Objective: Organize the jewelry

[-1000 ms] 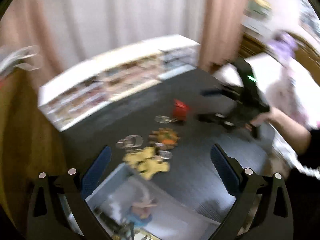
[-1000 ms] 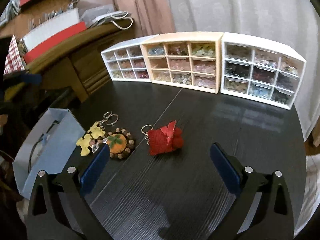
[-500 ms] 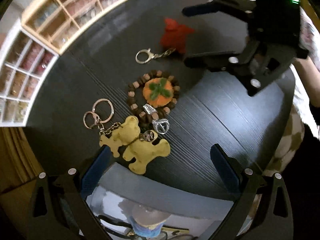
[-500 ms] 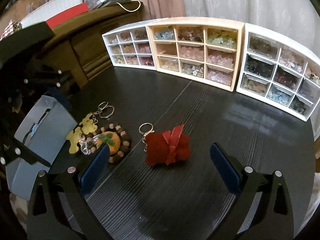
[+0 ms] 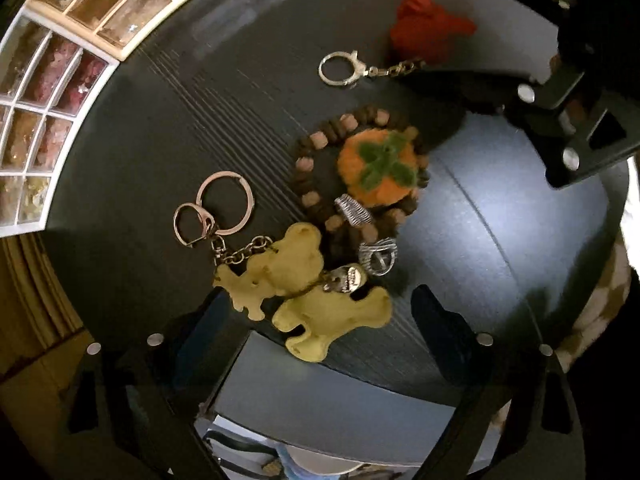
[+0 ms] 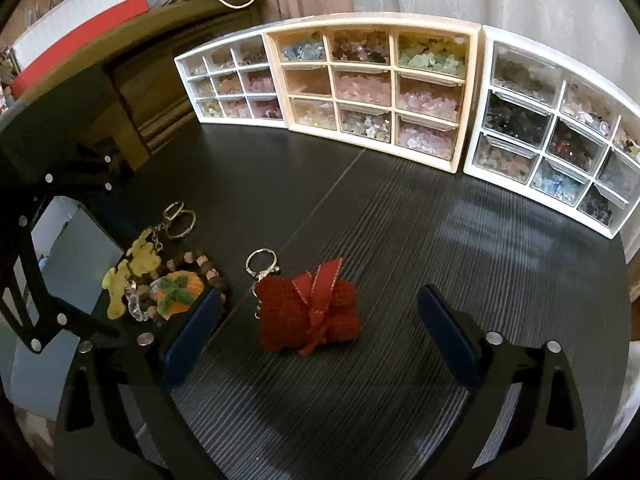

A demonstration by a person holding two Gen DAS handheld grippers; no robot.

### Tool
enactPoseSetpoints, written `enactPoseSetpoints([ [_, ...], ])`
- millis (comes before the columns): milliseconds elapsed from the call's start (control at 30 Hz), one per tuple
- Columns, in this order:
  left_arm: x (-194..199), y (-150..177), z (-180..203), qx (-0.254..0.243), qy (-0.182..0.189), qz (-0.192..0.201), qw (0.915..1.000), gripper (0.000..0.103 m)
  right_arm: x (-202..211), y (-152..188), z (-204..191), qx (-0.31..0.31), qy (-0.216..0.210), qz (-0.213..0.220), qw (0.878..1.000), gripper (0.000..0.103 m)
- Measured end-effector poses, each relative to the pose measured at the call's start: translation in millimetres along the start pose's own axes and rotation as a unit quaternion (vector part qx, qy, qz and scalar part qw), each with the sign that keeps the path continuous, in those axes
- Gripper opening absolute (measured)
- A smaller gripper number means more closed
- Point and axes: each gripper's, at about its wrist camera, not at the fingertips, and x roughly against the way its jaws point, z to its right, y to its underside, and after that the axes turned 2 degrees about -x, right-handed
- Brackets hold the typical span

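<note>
My left gripper (image 5: 320, 316) is open and hovers over two yellow bear keychains (image 5: 304, 284) with rings (image 5: 224, 208) on the black table. Just beyond lie a wooden bead bracelet (image 5: 316, 200) around an orange pumpkin charm (image 5: 380, 172) and two silver rings (image 5: 376, 256). My right gripper (image 6: 316, 324) is open, with a red knitted keychain (image 6: 308, 312) between its fingers; that keychain also shows in the left wrist view (image 5: 428, 36). The bears (image 6: 132, 272) and the pumpkin (image 6: 178, 292) show left in the right wrist view.
A grey-blue open box (image 5: 340, 400) stands at the table's near left edge, also seen in the right wrist view (image 6: 72, 264). Three drawer organizers with beads (image 6: 372, 88) line the table's far edge. A wooden cabinet (image 6: 132, 92) stands behind on the left.
My left gripper has swung down and closer over the yellow bears. My right gripper has moved forward until the red keychain lies between its fingers.
</note>
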Motion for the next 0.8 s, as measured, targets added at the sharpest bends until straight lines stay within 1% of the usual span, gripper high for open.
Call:
enactPoseSetpoints([
  [67,-4.8,0.8,4.5,-0.01,-0.005,-0.008,0.9999,0.091,-2.3,-0.3,-0.1,0.001,0.003,-0.004,1.0,0.092],
  [167,-8.8,1.5,6.9,-0.01,-0.007,-0.013,0.9998,0.093,-4.7,-0.4,2.4,-0.003,0.006,-0.008,1.0,0.092],
  [267,-9.8,-5.6,6.3,-0.004,-0.007,-0.013,0.9999,0.092,-7.0,-0.8,4.9,-0.009,0.008,-0.012,1.0,0.092],
  [433,-11.5,-20.2,-0.9,0.004,-0.003,-0.014,0.9999,0.091,-7.6,0.4,3.1,-0.002,0.018,-0.014,1.0,0.087],
  [467,-11.0,-20.7,-4.3,0.007,-0.002,-0.013,0.9999,0.088,-8.1,0.0,2.2,0.001,0.02,-0.014,1.0,0.083],
  [500,-5.4,-23.1,-3.6,0.014,-0.002,-0.012,0.9998,0.082,-7.6,0.0,1.5,0.003,0.021,-0.012,1.0,0.075],
  [567,-0.1,-24.8,-13.6,0.039,0.0,-0.006,0.9992,0.073,-7.6,-1.1,1.0,0.005,0.015,-0.01,1.0,0.067],
  [600,2.4,-23.4,-20.3,0.045,0.006,-0.004,0.999,0.071,-7.8,-2.0,1.4,0.004,0.013,-0.011,1.0,0.065],
  [667,3.8,-23.7,-22.0,0.051,0.007,-0.004,0.9987,0.07,-7.3,-3.0,1.5,-0.001,0.006,-0.011,1.0,0.057],
  [700,4.0,-23.8,-20.7,0.049,0.003,-0.003,0.9988,0.067,-6.4,-3.2,2.0,-0.006,0.003,-0.013,1.0,0.053],
  [733,5.2,-23.6,-17.3,0.046,-0.004,0.0,0.9989,0.065,-5.9,-3.6,2.5,-0.011,-0.003,-0.014,1.0,0.05],
  [767,6.9,-23.6,-14.2,0.044,-0.007,0.003,0.999,0.06,-5.0,-3.7,2.8,-0.014,-0.008,-0.015,1.0,0.048],
  [800,9.9,-23.5,-12.0,0.039,-0.009,0.007,0.9992,0.057,-4.5,-3.8,3.7,-0.02,-0.011,-0.016,1.0,0.048],
])
